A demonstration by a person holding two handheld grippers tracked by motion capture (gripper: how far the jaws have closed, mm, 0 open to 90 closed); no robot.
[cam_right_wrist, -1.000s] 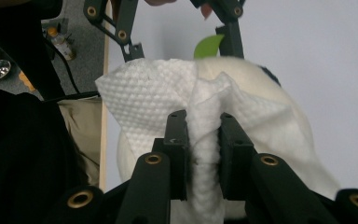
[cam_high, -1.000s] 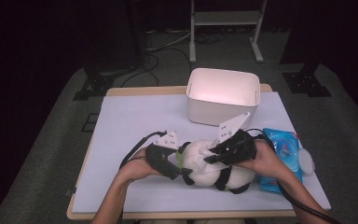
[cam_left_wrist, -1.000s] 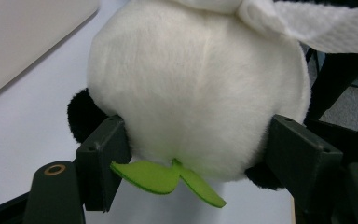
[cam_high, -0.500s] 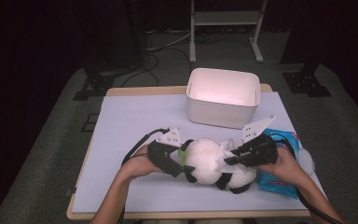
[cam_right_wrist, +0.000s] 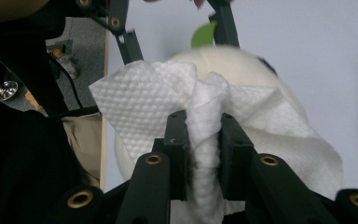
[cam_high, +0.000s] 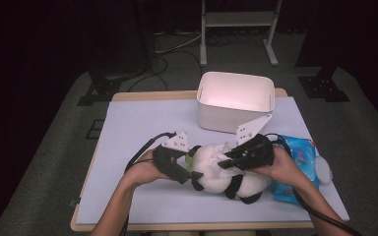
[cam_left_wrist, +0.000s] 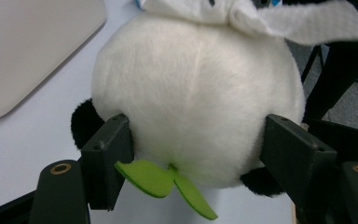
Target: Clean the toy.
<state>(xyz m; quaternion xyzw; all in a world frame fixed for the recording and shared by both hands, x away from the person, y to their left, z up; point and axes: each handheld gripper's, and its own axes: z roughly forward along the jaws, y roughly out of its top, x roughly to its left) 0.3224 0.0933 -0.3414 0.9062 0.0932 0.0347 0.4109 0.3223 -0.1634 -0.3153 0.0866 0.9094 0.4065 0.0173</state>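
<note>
Nearest the person, both forearms come in over the front of the table (cam_high: 128, 147) w/ a panda plush toy (cam_high: 216, 172) lying between the grippers, roughly front-centre-right. Left gripper (cam_left_wrist: 196, 140) has its jaws spread wide around the plush's white round body, pads against the fur on both sides – so gripping the toy, steadying it; jaws have just been closing a bit further on it. Green felt leaf (cam_left_wrist: 163, 182) sticks out below the body, near the left pad. Right gripper (cam_right_wrist: 204, 135) is clamped tight on a bunched white wipe (cam_right_wrist: 205, 121), which drapes over the plush's top. In the high view the right gripper (cam_high: 226, 161) sits on the toy's upper side, left gripper (cam_high: 189, 176) at its left end. Step in hand looks like wiping the plush w/ the wipe while the other gripper holds it still. Next move prob. calls for dragging the wipe across the fur w/o losing the pinch, and keeping the left hold firm so the toy doesn't roll. Just right of the toy: blue wipes pack (cam_high: 300, 157). Farther back: white bin (cam_high: 236, 101), apart from the toy.
</note>
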